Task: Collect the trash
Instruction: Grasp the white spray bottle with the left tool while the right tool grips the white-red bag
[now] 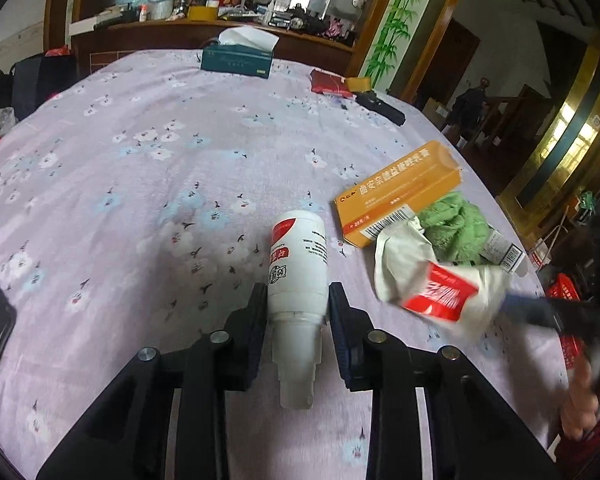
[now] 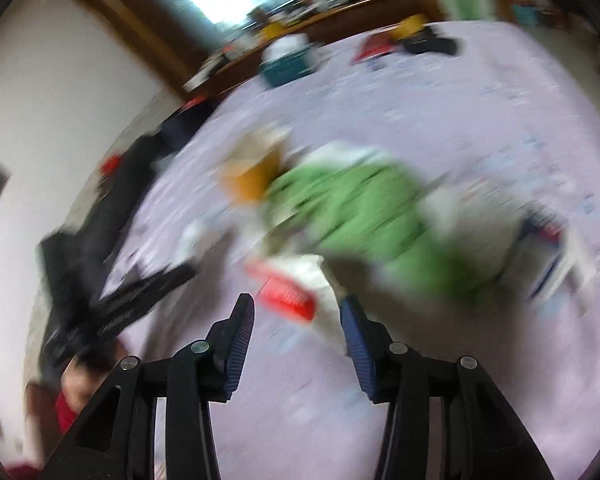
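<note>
- Left gripper [image 1: 298, 312]: its fingers are flanking a white plastic bottle [image 1: 298, 268]; the left pad is touching the bottle's side and the right pad is sitting just beside it with a thin gap; whether the grip is closed firm, I cannot tell.
- White plastic bottle: lying on its side on the floral lilac tablecloth [image 1: 148, 184], clear cap pointing toward the camera, red-and-white label facing up.
- Right gripper [image 2: 296, 316]: jaws spread wide and grasping nothing; hovering over the tablecloth [image 2: 460, 120]; the view is heavily motion-blurred.
- Trash cluster at the table's right edge, near the bottle: an orange carton [image 1: 396, 192] with a barcode; a green cloth [image 1: 456, 228] touching it; a crumpled white-and-red wrapper [image 1: 432, 280] lying partly over both.
- The right wrist view is showing the same green cloth [image 2: 360, 208] and a red patch of wrapper [image 2: 286, 300] just ahead of the open fingers.
- Far end: a teal tissue box [image 1: 236, 62] sitting upright; a red packet [image 1: 328, 82] lying well apart from it.
</note>
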`<control>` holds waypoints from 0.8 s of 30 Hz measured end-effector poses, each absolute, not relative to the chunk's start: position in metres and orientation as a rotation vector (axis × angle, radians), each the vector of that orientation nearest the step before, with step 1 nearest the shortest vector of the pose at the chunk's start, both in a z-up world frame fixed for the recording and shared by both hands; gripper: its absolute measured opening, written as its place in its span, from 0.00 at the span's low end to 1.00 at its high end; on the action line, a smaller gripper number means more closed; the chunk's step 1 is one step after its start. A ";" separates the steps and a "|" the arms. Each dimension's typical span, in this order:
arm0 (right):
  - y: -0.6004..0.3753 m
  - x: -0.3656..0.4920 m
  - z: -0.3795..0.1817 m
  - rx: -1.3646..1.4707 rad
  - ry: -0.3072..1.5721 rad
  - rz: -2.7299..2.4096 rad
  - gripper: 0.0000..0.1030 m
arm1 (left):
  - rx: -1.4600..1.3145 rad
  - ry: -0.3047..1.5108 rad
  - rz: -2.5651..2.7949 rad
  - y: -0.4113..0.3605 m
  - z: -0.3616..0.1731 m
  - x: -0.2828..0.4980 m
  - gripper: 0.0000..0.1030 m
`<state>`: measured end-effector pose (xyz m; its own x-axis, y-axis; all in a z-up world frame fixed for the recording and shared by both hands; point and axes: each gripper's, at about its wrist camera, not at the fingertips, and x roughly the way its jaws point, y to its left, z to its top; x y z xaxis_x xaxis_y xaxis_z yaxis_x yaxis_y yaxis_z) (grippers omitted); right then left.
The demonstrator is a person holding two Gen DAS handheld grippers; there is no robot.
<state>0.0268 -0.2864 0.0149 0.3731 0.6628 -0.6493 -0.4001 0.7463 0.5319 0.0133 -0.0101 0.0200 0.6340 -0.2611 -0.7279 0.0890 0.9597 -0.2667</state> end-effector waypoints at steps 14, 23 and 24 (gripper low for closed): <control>-0.250 0.007 0.037 -0.010 0.847 0.606 0.56 | -0.212 0.804 -0.220 -0.014 0.028 -0.012 0.28; -0.229 0.041 -0.001 0.044 0.961 0.634 0.35 | -0.202 0.792 -0.213 -0.022 0.027 -0.027 0.28; -0.228 0.042 -0.004 0.046 0.971 0.624 0.24 | -0.195 0.788 -0.207 -0.024 0.027 -0.030 0.28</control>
